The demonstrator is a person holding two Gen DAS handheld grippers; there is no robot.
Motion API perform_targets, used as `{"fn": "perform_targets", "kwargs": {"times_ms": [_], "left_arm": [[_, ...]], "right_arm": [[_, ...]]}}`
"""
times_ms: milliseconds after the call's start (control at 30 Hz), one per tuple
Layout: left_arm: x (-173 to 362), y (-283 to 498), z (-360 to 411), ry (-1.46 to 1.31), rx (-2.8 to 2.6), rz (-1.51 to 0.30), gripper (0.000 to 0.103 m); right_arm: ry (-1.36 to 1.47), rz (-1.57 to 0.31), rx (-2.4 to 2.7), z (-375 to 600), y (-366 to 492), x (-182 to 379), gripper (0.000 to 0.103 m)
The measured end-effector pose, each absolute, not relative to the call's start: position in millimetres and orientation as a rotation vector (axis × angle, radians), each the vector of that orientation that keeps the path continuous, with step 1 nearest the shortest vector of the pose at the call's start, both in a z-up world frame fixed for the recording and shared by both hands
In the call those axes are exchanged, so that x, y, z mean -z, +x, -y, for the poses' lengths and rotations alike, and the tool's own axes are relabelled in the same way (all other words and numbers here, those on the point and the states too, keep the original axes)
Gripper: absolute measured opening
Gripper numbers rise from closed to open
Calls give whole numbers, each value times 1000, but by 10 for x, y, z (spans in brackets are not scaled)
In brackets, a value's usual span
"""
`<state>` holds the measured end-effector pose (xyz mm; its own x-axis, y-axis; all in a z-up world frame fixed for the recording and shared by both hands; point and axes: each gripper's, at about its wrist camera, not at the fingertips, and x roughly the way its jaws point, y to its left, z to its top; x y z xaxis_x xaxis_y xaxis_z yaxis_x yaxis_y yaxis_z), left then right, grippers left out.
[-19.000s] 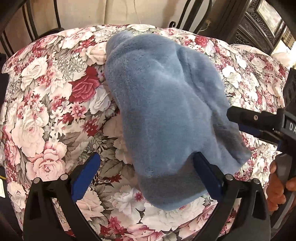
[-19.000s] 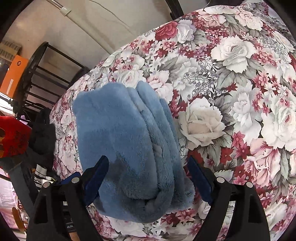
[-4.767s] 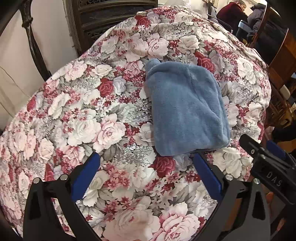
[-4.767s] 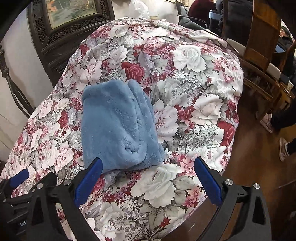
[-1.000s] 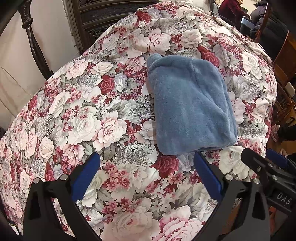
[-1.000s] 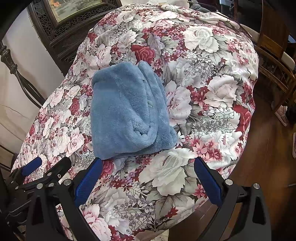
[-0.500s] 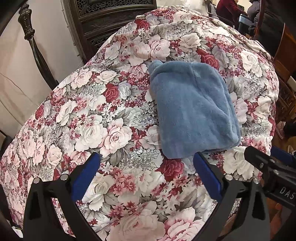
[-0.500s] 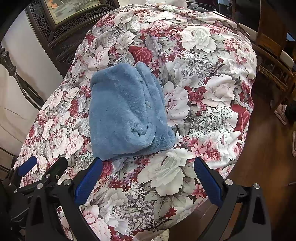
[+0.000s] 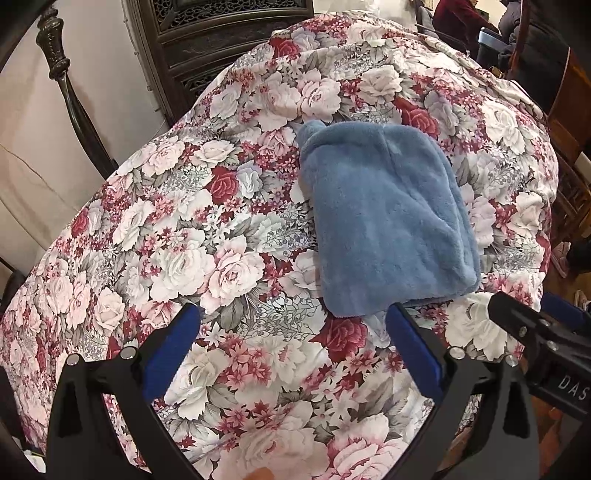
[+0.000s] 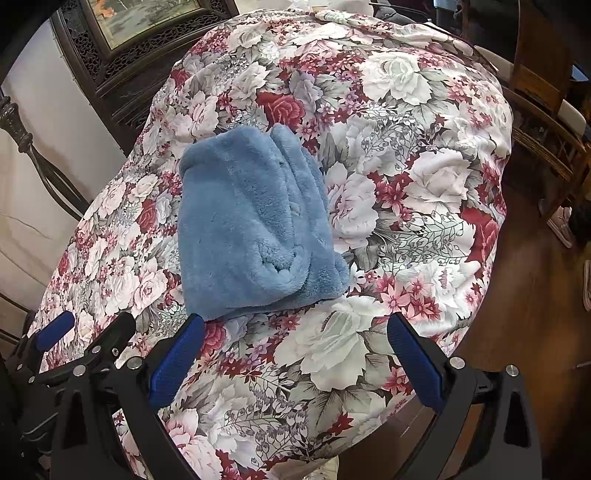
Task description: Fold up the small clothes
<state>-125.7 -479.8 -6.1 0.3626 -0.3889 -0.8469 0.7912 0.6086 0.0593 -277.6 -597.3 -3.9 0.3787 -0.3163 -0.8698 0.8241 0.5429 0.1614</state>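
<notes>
A fluffy blue garment [image 9: 388, 218] lies folded into a thick, roughly square bundle on the floral tablecloth [image 9: 221, 236]. In the right wrist view the blue garment [image 10: 251, 229] shows its stacked layers along the right and near edges. My left gripper [image 9: 293, 345] is open and empty, held above the cloth just short of the bundle's near edge. My right gripper [image 10: 295, 349] is also open and empty, hovering near the bundle's near right corner. The right gripper [image 9: 543, 332] shows at the right edge of the left wrist view, and the left gripper [image 10: 85, 339] shows at the lower left of the right wrist view.
The floral tablecloth [image 10: 406, 184] drapes over a rounded table. A dark carved cabinet [image 9: 221, 37] stands behind, and a dark post [image 9: 62, 66] is at the left. Wooden chairs [image 10: 546, 92] and wooden floor [image 10: 524, 280] are at the right. People sit far back [image 9: 465, 22].
Both grippers have drawn back slightly from the folded bundle over the last second and stayed open. The bundle has not moved.
</notes>
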Motion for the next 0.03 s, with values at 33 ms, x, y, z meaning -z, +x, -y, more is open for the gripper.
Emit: {"fn": "perform_targets", "kwargs": {"times_ms": [33], "left_arm": [[60,-1255,4798,510,804,-913,98]], "right_arm": [[659,-905,800,5973,-2776,39,99]]}}
